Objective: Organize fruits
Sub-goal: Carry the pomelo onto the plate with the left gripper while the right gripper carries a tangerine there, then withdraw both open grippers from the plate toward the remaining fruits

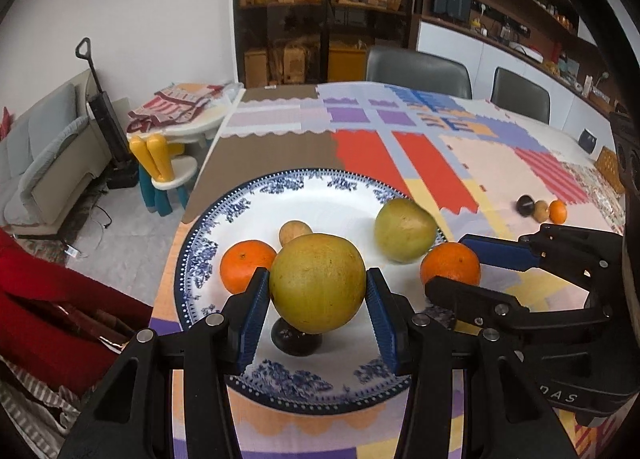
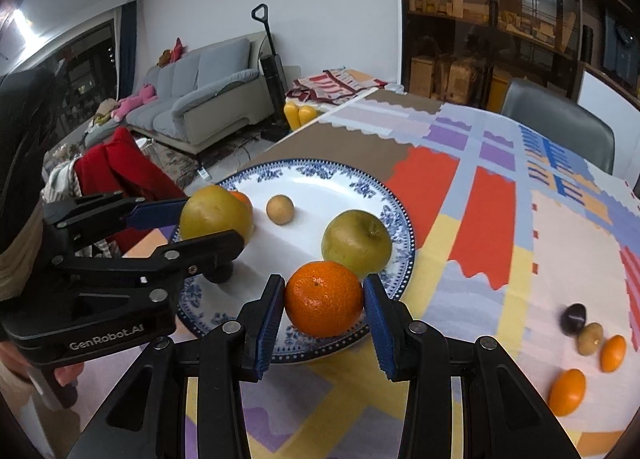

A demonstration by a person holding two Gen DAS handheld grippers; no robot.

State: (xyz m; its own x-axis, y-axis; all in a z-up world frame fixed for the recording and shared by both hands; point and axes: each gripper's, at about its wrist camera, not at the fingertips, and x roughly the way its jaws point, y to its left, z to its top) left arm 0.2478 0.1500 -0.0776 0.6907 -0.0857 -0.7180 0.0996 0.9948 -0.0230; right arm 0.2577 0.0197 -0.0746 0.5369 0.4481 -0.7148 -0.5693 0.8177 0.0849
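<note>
- My left gripper (image 1: 317, 291) is clamped on a yellow-green apple (image 1: 317, 282), one blue pad (image 1: 256, 309) pressed to each side, and holds it over the near part of the blue-and-white plate (image 1: 200, 255).
- Beneath that apple a dark round fruit (image 1: 295, 340) sits on the plate.
- My right gripper (image 2: 324, 305) grips a tangerine (image 2: 323, 299) between its pads at the plate's right rim (image 2: 402, 227); whether the fruit touches the plate I cannot tell.
- On the plate lie a second green apple (image 2: 356, 243), a small tan fruit (image 2: 280, 209) and another tangerine (image 1: 247, 266).
- Well to the right on the patchwork tablecloth (image 2: 488, 227) rest a dark fruit (image 2: 573, 319), a small tan fruit (image 2: 590, 338) and two small oranges (image 2: 613, 353), (image 2: 567, 391).
</note>
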